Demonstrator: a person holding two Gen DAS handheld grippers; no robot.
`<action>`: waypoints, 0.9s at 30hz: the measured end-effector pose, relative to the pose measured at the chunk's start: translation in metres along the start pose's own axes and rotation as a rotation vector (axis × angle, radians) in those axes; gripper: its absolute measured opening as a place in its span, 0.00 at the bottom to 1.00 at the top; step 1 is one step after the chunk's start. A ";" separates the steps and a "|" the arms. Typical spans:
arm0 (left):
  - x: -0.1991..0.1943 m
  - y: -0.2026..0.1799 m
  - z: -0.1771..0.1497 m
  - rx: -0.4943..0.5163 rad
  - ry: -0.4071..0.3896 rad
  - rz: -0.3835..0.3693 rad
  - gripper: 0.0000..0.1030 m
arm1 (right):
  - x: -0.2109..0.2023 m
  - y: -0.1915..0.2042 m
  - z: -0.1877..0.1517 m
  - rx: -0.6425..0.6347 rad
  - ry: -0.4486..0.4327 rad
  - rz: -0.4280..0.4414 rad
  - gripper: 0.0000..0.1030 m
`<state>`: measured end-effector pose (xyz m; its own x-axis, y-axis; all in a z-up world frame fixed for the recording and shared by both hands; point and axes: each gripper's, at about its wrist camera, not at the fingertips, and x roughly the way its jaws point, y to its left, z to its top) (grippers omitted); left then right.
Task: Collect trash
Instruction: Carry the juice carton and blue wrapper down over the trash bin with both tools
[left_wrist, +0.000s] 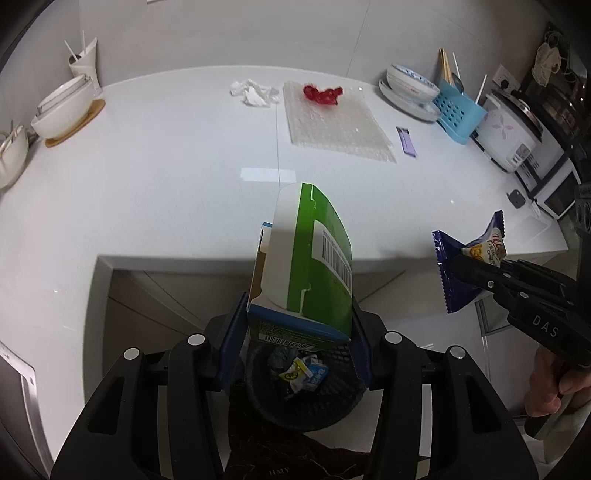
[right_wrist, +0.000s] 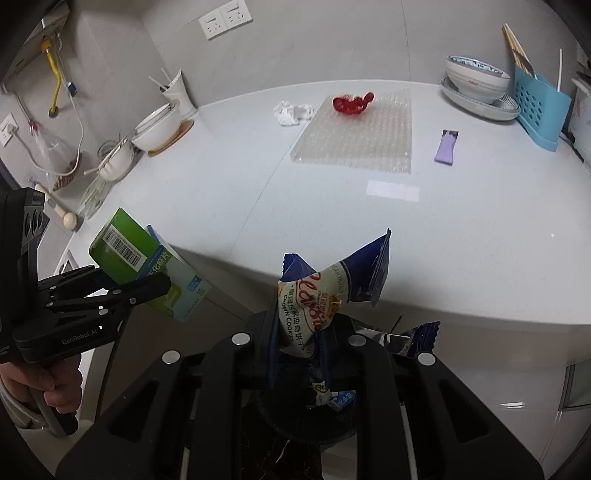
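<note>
Green carton (left_wrist: 306, 258) clamped upright between the pads of the left gripper (left_wrist: 295, 332), directly above the black mesh bin (left_wrist: 306, 406) that sits below the fingers, presumably so a release drops it straight in. Blue cookie wrapper (right_wrist: 325, 295) pinched in the nearly closed right gripper (right_wrist: 299, 343), likewise hanging over the bin's mouth among wrappers already inside. Farther ahead of both grippers, on the white counter (left_wrist: 147, 184): crumpled tissue (left_wrist: 253, 92), red scrap (left_wrist: 323, 95) on bubble wrap (left_wrist: 332, 122), purple sachet (left_wrist: 406, 142), not yet collected.
</note>
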<state>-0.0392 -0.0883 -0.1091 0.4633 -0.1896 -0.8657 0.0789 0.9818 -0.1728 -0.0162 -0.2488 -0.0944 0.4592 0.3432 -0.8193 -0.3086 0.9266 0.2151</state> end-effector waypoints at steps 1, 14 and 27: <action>0.003 -0.001 -0.005 -0.003 0.008 -0.006 0.47 | 0.002 0.000 -0.004 0.000 0.007 0.002 0.16; 0.047 0.002 -0.056 -0.030 0.067 0.002 0.47 | 0.049 0.008 -0.066 -0.028 0.137 0.009 0.16; 0.100 0.021 -0.092 -0.053 0.118 0.029 0.47 | 0.126 -0.001 -0.107 0.006 0.252 0.006 0.17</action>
<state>-0.0722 -0.0876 -0.2419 0.3577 -0.1644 -0.9193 0.0187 0.9854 -0.1689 -0.0473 -0.2227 -0.2540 0.2347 0.3003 -0.9245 -0.3058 0.9256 0.2231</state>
